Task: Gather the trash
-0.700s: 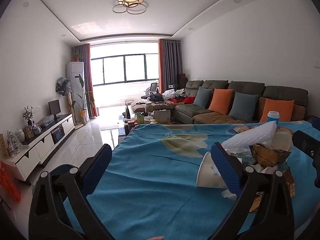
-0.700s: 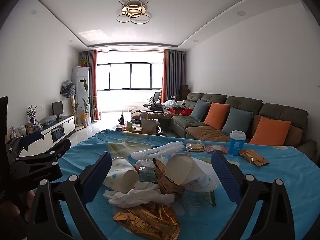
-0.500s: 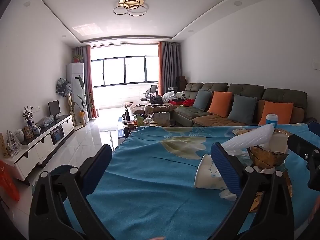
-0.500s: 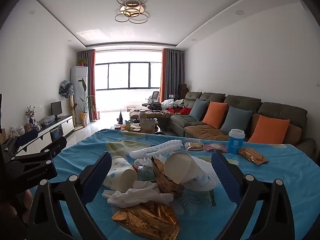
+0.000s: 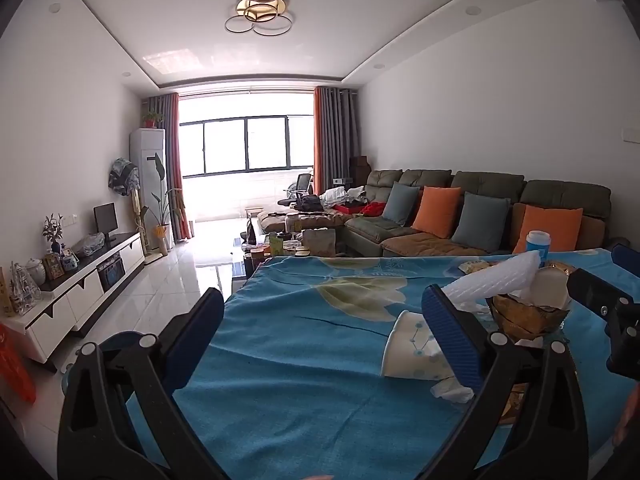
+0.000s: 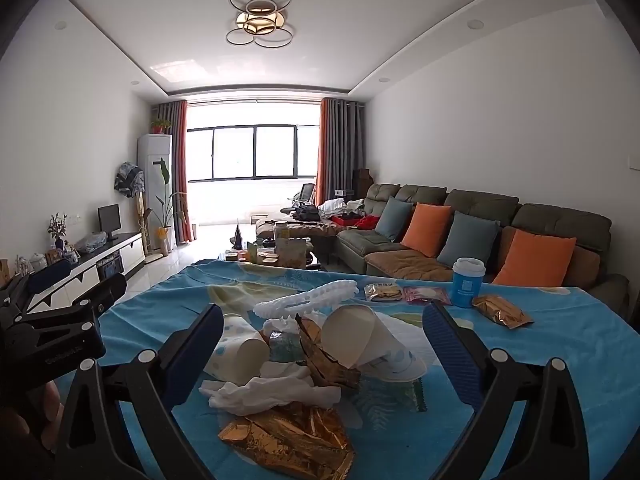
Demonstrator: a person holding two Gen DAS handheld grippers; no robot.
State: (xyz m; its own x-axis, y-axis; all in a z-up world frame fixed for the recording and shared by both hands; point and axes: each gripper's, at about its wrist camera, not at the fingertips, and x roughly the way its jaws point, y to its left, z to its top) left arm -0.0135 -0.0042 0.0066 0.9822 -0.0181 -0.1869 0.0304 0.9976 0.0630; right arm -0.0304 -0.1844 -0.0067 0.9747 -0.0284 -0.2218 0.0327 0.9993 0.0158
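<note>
A heap of trash lies on the blue tablecloth (image 6: 560, 344). It holds two tipped paper cups (image 6: 240, 354) (image 6: 362, 340), a white foam net (image 6: 308, 300), crumpled tissue (image 6: 272, 394) and gold foil wrappers (image 6: 292, 436). My right gripper (image 6: 322, 354) is open, its fingers on either side of the heap and just short of it. My left gripper (image 5: 320, 338) is open over bare cloth, left of the heap. In the left wrist view a dotted paper cup (image 5: 408, 350) lies behind its right finger (image 5: 452, 336). Neither gripper holds anything.
A blue lidded cup (image 6: 467, 282) stands at the table's far side with small snack packets (image 6: 384, 292) and a gold wrapper (image 6: 502, 310) beside it. Beyond are a sofa (image 6: 480, 236) with cushions, a cluttered coffee table (image 6: 276, 254) and a TV cabinet (image 5: 80, 280).
Both views have shifted slightly; the trash heap sits a little lower and closer between the right fingers. Both grippers stay open.
</note>
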